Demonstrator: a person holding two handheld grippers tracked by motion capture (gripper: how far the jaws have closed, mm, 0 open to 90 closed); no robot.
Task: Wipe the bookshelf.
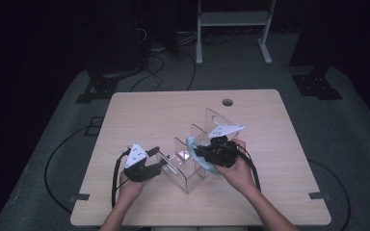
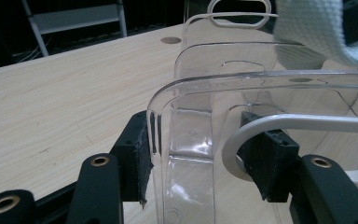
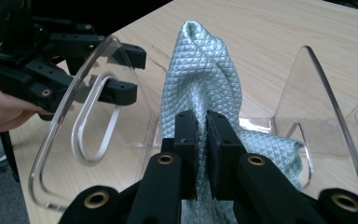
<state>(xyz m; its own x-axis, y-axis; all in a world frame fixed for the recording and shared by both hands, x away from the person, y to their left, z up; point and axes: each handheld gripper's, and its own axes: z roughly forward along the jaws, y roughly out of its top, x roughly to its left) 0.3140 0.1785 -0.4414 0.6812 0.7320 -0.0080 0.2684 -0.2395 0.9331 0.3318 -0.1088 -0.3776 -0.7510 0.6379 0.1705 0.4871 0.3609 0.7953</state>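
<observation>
The clear rack (image 1: pixel 192 159) stands in the middle of the wooden table (image 1: pixel 139 115), and the left gripper (image 2: pixel 205 163) pinches its end wall to keep it from sliding. The right gripper (image 3: pixel 202 140) is squeezed tight on the soft blue-green cloth (image 3: pixel 200 74), which hangs over a slot of the rack. I think it should go down slowly, straight between the walls. There are no words to read.
</observation>
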